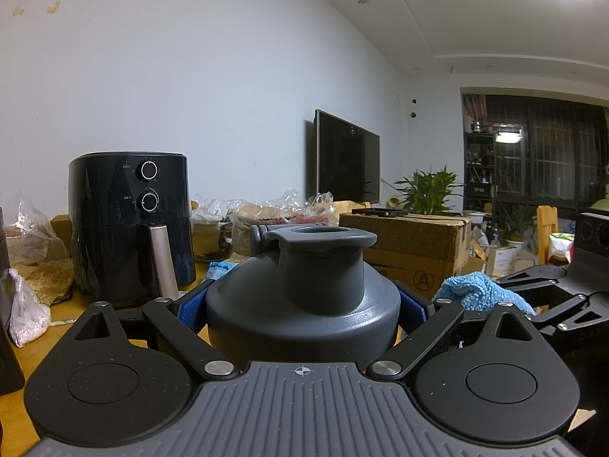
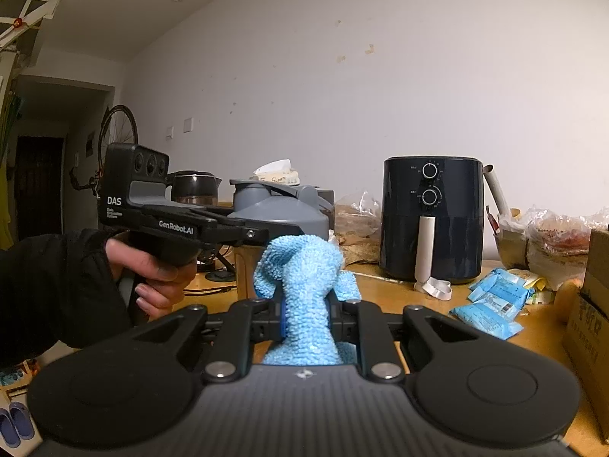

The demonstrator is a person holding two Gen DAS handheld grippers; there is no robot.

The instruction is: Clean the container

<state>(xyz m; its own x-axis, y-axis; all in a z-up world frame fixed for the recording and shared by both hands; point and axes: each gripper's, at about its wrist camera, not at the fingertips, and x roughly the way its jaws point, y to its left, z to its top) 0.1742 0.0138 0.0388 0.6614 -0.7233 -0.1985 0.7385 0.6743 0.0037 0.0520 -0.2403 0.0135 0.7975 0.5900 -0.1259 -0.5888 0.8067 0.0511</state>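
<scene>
A grey container (image 1: 304, 297) with a domed lid and open spout fills the middle of the left wrist view, upright, with my left gripper (image 1: 302, 304) shut on its sides by the blue pads. In the right wrist view the same container (image 2: 283, 209) stands left of centre, held by the left gripper (image 2: 243, 230) and a person's hand (image 2: 160, 274). My right gripper (image 2: 306, 316) is shut on a light blue cloth (image 2: 304, 274), whose bunched end sticks up just in front of the container. The cloth (image 1: 479, 289) also shows at the right of the left wrist view.
A black air fryer (image 2: 432, 221) stands on the wooden table (image 2: 384, 293) by the wall. Blue packets (image 2: 495, 301), plastic bags of food (image 2: 548, 236) and a cardboard box (image 1: 411, 243) crowd the table. A glass kettle (image 2: 194, 186) sits behind the container.
</scene>
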